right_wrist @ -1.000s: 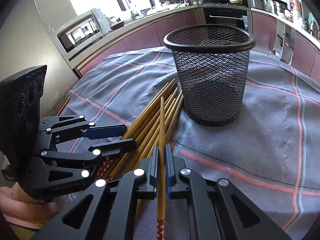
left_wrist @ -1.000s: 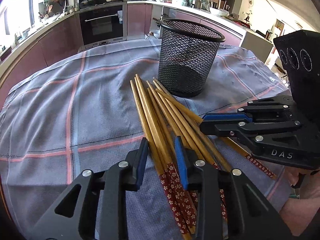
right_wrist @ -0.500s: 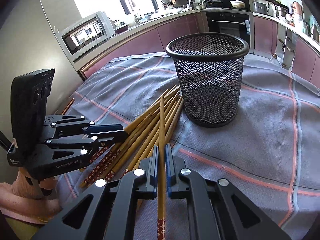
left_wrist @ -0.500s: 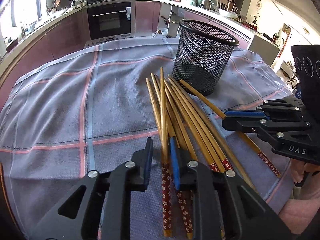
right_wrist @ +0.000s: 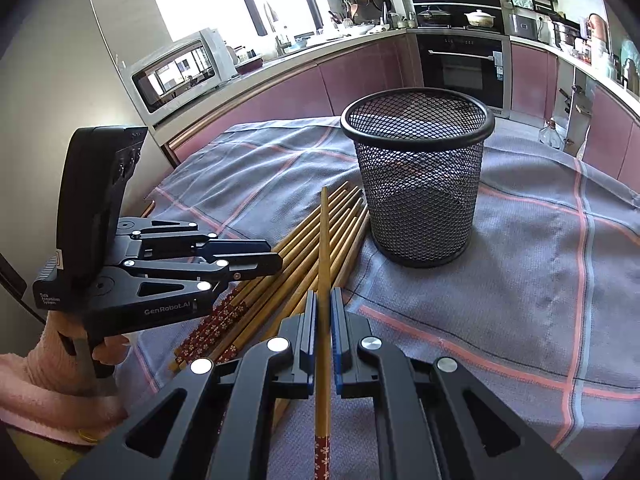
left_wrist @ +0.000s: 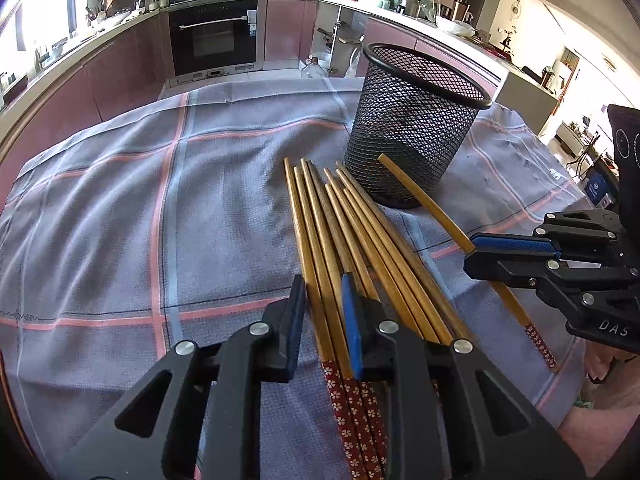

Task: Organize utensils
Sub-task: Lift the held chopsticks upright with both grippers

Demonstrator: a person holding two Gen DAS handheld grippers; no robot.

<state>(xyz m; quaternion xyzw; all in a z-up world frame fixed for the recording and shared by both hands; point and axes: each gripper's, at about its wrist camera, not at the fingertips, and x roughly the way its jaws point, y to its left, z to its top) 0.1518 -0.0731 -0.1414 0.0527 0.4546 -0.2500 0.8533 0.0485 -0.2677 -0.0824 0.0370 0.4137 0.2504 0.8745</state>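
Right fingers [right_wrist: 309, 322] clamping chopstick [right_wrist: 325, 248], left fingers [left_wrist: 295, 312] ajar

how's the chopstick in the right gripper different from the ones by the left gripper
The single chopstick is clamped in the right gripper, lifted off the cloth; the chopstick pile lies flat on the tablecloth. The left gripper straddles two of them, jaws slightly apart. All share bamboo shafts with red flowered ends.

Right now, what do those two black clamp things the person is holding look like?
Both are matte black plastic with silver rivets and blue pads inside the jaws. The left gripper carries a boxy black housing and white "GenRobot.AI" lettering; the right gripper shows "DAS". A pink fuzzy sleeve covers the left wrist.
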